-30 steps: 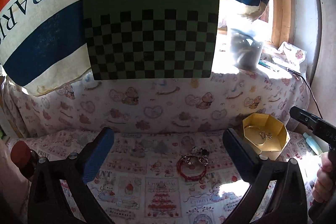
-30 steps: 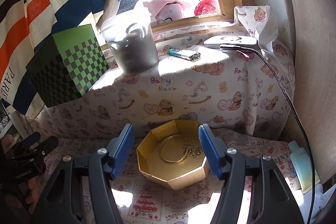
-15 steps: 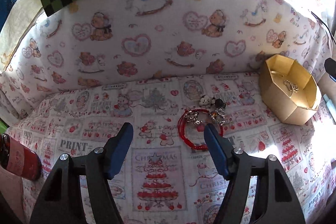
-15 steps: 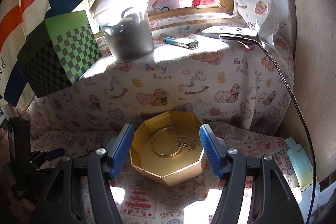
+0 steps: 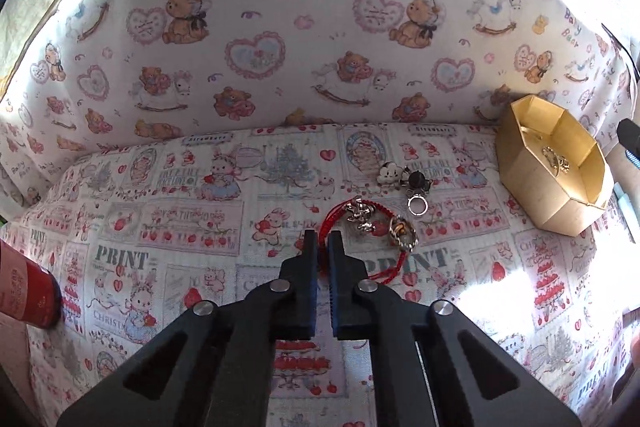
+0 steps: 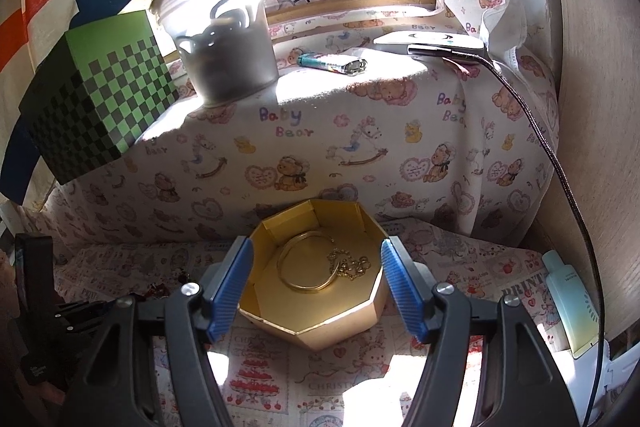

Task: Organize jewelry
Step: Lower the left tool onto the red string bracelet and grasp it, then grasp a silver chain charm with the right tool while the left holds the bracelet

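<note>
A red cord bracelet (image 5: 394,265) with silver charms lies on the printed cloth in the left wrist view. My left gripper (image 5: 323,241) is shut on its left side, down at the cloth. A silver ring (image 5: 417,205), a black charm (image 5: 416,181) and a white charm (image 5: 387,173) lie just behind it. A gold octagonal box (image 5: 552,183) stands at the right. In the right wrist view the gold box (image 6: 320,323) holds a gold bangle (image 6: 304,267) and a gold chain (image 6: 352,263). My right gripper (image 6: 316,287) is open and empty, its fingers either side of the box.
A green checkered box (image 6: 100,99), a grey tub (image 6: 228,55) and a lighter (image 6: 332,62) sit on the raised ledge behind. A phone with a cable (image 6: 432,45) lies at the ledge's right. A red bottle (image 5: 24,303) lies at left; a pale bottle (image 6: 568,303) at right.
My left gripper has dropped to the cloth and shut on the red bracelet; half a second ago it was open above it. My right gripper has moved a little closer to the gold box.
</note>
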`<action>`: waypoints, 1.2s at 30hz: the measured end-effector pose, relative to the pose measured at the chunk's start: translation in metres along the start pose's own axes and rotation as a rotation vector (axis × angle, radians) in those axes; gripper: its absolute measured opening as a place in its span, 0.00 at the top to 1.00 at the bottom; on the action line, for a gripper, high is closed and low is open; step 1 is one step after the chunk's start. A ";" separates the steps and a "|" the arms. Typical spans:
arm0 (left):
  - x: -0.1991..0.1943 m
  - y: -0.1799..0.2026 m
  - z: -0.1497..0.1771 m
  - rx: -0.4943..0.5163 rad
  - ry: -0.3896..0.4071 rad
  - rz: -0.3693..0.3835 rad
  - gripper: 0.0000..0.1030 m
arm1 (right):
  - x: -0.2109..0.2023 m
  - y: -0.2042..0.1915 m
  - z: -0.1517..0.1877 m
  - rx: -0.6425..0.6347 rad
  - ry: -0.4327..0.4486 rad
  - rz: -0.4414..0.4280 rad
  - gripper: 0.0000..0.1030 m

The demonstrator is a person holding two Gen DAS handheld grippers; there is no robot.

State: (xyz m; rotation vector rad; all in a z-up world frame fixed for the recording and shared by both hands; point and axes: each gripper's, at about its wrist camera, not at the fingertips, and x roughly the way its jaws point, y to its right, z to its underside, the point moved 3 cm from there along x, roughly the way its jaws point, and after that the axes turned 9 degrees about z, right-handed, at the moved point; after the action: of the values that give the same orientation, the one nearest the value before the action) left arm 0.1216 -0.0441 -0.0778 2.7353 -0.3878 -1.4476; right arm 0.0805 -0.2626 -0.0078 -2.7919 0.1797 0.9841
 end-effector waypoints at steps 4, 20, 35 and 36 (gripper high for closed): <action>-0.020 -0.005 -0.002 -0.027 0.059 0.034 0.96 | 0.001 0.005 -0.001 0.013 -0.002 0.018 0.38; -0.087 0.010 -0.010 0.019 0.249 0.159 0.96 | -0.013 -0.002 -0.002 -0.002 0.035 0.005 0.38; -0.087 -0.076 -0.018 -0.183 0.346 0.122 0.96 | -0.026 -0.103 0.005 -0.193 -0.101 -0.208 0.45; -0.088 -0.080 -0.019 -0.190 0.346 0.110 0.96 | -0.021 -0.113 0.008 -0.211 -0.119 -0.203 0.49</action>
State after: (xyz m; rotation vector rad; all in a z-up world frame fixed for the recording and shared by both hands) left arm 0.1060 0.0521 -0.0065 2.6874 -0.3572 -0.9090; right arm 0.0793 -0.1493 0.0136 -2.8503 -0.2331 1.1735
